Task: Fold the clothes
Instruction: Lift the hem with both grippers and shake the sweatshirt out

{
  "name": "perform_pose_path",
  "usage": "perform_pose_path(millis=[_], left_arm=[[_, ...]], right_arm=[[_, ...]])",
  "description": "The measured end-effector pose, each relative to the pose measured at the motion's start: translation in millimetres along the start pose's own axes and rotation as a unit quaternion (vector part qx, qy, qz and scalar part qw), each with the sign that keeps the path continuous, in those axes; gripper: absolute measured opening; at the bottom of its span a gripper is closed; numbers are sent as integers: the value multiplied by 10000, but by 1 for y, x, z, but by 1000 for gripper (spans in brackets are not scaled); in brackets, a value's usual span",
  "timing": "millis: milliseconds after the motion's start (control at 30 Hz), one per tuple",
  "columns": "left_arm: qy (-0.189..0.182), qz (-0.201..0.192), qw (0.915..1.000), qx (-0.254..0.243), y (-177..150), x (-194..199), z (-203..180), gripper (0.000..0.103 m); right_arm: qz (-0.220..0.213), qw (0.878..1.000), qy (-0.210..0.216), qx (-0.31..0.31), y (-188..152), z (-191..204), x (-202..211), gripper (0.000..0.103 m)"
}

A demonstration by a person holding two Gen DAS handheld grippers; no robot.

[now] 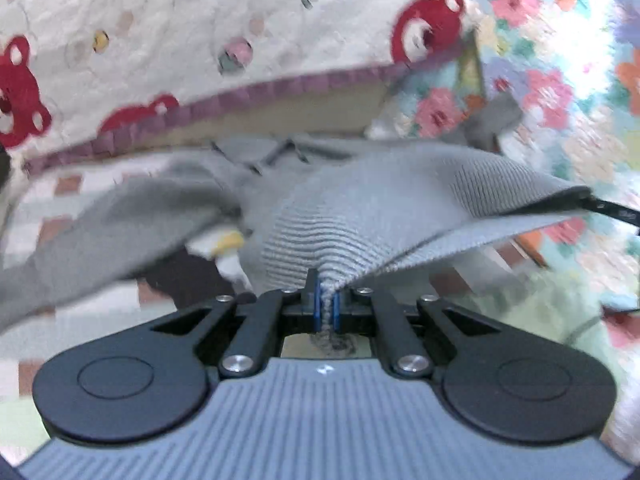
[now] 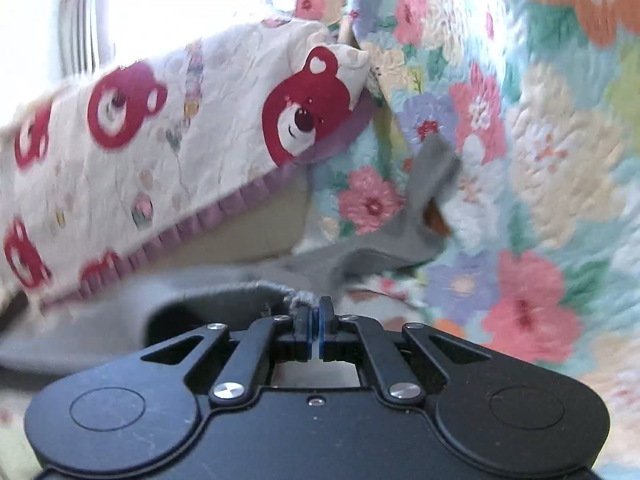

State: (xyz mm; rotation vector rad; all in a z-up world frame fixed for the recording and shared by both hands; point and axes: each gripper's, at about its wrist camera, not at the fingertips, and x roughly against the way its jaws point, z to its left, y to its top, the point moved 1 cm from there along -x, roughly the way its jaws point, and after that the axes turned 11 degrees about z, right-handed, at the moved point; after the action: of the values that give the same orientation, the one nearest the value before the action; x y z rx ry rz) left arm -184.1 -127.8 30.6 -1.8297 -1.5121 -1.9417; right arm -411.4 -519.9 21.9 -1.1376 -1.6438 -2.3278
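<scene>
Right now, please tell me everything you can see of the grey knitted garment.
The grey knitted garment looks soft, with a ribbed band along its hem and thin drawstrings near its far end. It is lifted and stretched, not folded. The left tongs are shut on the ribbed edge, with fabric bunched between the blue pads. The right tongs pinch another edge. One loose part trails toward the flowered quilt; the far end lies beside the bear-print cushion.

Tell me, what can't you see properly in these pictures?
- Grey knit garment: its type is unclear; in the left wrist view it is bunched, blurred and cut off at the left edge.
- Right hand-held gripper: the pinched cloth is barely visible between its fingers.
- Surface under the garment: hidden in both views.
</scene>
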Motion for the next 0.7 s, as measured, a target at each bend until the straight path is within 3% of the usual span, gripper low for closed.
perform_pose_path(millis=[100,267,400,467,533,633,700], left_arm=[[95,359,9993,-43,-21,-15,-5,5],[454,977,9942,-38,-53,-55,-8,5],[647,1341,9888,63,-72,-75,-8,5],[587,1311,9892,276,-69,-67,-5,5],[342,1274,9903,432,-66,-50,-6,5],[-74,1234,9907,562,-64,-24,-10,5],[-68,1415,9869,773,-71,-23,-7,5]], right_arm=[[626,9979,-141,-74,-35,-9,-2,2],[1644,9841,-211,-641,-108,-25,-36,2],[1425,9824,145,-1203,-101,-32,-46,2],[1142,9903,109,-783,-81,-25,-30,2],[940,9934,107,-653,-64,-23,-8,2],[774,9902,243,-1139,-53,-34,30,1],[890,9877,-103,-1283,-64,-45,38,0]])
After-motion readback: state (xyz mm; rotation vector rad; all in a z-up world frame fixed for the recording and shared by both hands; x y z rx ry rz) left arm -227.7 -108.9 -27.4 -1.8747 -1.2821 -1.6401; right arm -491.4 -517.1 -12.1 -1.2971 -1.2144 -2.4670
